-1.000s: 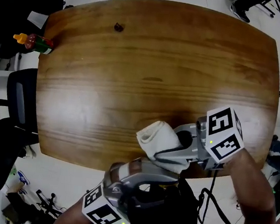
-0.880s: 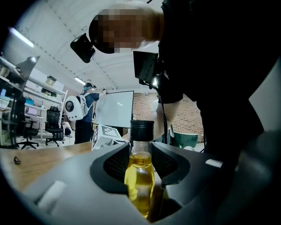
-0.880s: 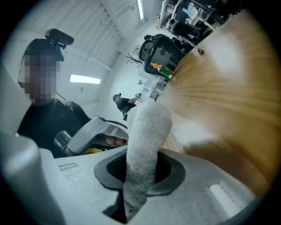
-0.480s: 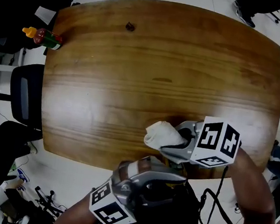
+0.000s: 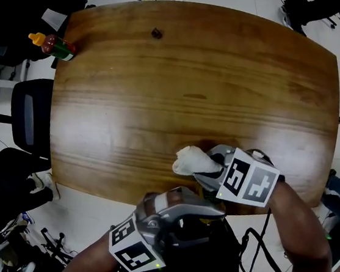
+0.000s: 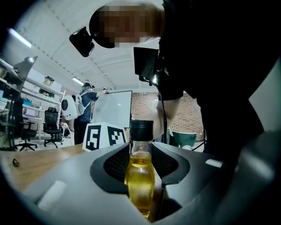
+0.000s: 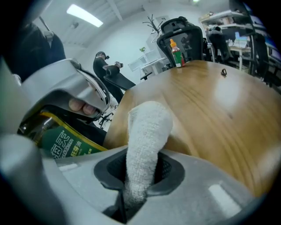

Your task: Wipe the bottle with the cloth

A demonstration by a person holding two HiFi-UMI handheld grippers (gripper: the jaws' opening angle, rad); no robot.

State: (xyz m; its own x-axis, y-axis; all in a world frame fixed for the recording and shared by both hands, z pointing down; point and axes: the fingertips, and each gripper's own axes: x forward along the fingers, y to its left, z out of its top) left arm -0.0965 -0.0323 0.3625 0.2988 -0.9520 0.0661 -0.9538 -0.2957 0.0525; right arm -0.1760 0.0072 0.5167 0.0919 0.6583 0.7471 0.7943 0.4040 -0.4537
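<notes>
**fig. 1. cloth brought up to the held bottle, wipe contact not yet visible**

the left gripper (image 6: pixel 141 169) has its jaws partly closed, clamped on the bottle (image 6: pixel 140 182). this is a clear bottle of yellow oil with a black cap, and it stands upright between the pads in the left gripper view. from the head view i place this gripper just off the near edge of the table (image 5: pixel 196 74), in front of my torso, with the bottle itself largely hidden behind the gripper body.

the right gripper (image 7: pixel 140 178) has its jaws nearly together, pinching the white cloth (image 7: pixel 147 132). the folded free end of the cloth sticks out beyond the fingertips, over the wood near the table's front edge. in the right gripper view the bottle's green and yellow label lies low at the left, near the cloth. i cannot tell whether the two touch, and they look just apart.

a small sauce bottle (image 5: pixel 52 45) stands at the far left corner and plays no part.

as i judge it, the step in hand is the approach to a wiping stroke. the next move calls for swinging the free end of the cloth leftward onto the bottle's side. i would then draw it along the label while the left gripper holds steady, with pressure light enough not to twist the bottle in its clamp.
</notes>
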